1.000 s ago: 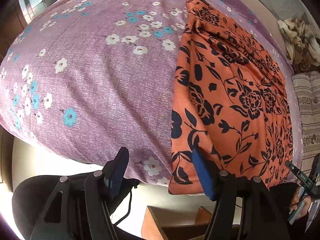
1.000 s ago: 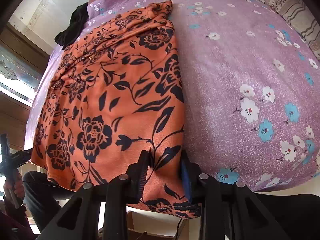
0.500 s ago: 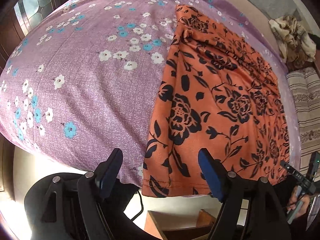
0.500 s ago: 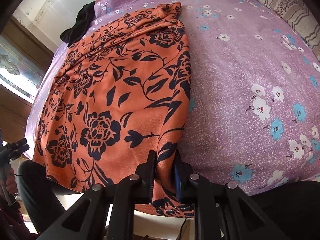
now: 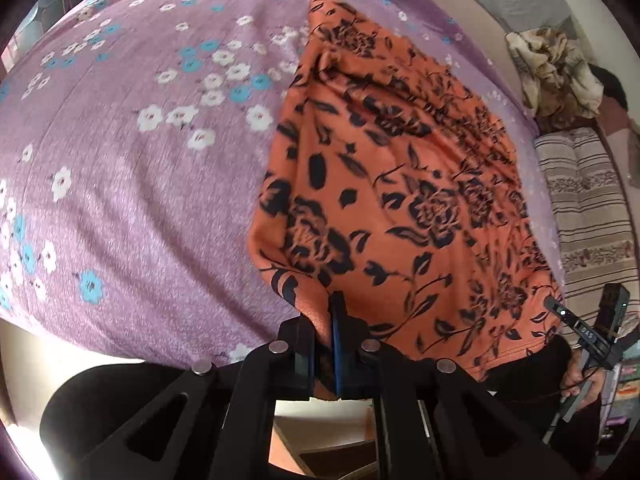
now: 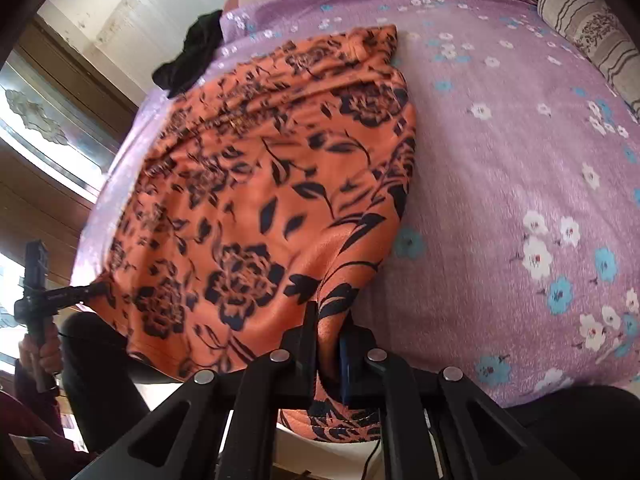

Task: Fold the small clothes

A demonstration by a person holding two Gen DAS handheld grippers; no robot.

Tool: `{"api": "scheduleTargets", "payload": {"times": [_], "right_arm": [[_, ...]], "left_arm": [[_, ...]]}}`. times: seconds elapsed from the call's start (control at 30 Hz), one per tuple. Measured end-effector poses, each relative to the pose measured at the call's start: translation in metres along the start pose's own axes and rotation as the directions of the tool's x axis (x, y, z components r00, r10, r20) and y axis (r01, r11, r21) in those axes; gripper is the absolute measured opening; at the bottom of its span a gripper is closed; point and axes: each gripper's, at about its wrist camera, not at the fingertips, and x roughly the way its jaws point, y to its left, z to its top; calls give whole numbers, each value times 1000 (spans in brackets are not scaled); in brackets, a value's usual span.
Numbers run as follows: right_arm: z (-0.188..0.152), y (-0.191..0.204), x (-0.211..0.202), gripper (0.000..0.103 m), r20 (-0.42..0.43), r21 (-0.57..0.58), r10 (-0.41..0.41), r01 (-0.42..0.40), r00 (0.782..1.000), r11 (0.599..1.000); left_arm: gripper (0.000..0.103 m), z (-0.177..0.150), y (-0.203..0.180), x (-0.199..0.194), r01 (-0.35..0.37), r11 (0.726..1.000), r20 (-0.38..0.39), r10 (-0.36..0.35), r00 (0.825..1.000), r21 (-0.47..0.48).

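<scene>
Left wrist view has my left tongs (image 5: 333, 320) and right tongs (image 6: 329, 328) each clamped on a near corner of the orange garment (image 5: 400, 184), so I should raise both evenly and carry them to the far edge.

Bedroom in a home. A bed (image 5: 120, 184) fills most of both views, spread with a purple sheet (image 6: 500, 200) printed in white and blue flowers. At the bed's right edge lies a striped pillow (image 5: 588, 216) with brown bands; a crumpled beige cloth (image 5: 556, 72) sits past it toward the far right corner. Dark clothing (image 6: 192, 56) is heaped at the far left corner. An orange floral garment (image 5: 400, 200) lies across the bed. Off the left edge, a wood-framed window (image 6: 44, 128) with patterned glass lets in daylight. Plain pale wall (image 6: 132, 4) behind the far edge, its paint scuffed.
</scene>
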Motion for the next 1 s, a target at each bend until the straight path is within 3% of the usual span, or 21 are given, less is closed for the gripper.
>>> {"api": "scheduleTargets", "payload": {"times": [0.13,0.3,0.4,0.5,0.63,0.7,0.73,0.8,0.83,0.9,0.93,0.97,1.0], "right_arm": [[43,-2,-31,8,88,38,91,-94,992,995],[128,-13,-49,8,212,80,99,-118,972,990],[195,-31,-34,8,255,161,115,-159,960,974],[255,-53,7,12,264,256,143,-212,954,943],[293,-84,89,16,215,398,153,-230,965,888],[290,-102,118,18,187,478,125,-201,974,855],[286,-112,126,18,200,511,146,-231,969,828],[272,-131,122,19,294,550,206,-342,933,762],[265,-138,110,27,350,556,187,-364,918,748],[253,-147,79,49,443,544,129,-380,887,748],[247,-148,63,66,477,540,102,-382,873,750],[242,-144,48,66,494,538,53,-353,868,766],[242,-134,35,66,484,507,24,-303,875,807]], "left_arm": [[7,58,-22,-36,93,995,101,-97,990,40],[7,163,-49,-46,101,991,182,-116,976,94],[7,234,-46,-22,82,995,209,-94,973,63],[9,285,-25,24,61,998,202,-54,978,-29],[9,312,11,111,4,985,120,17,993,-173],[9,312,26,131,24,976,114,0,993,-215],[9,310,31,129,66,970,138,-34,990,-235],[9,305,37,111,147,957,206,-96,974,-251],[10,302,37,97,184,952,250,-121,961,-245],[18,292,34,62,195,954,353,-106,929,-227],[37,283,30,44,158,961,402,-54,914,-229],[62,274,24,28,115,966,440,-1,898,-232],[71,263,16,15,81,971,469,35,883,-225]]}}
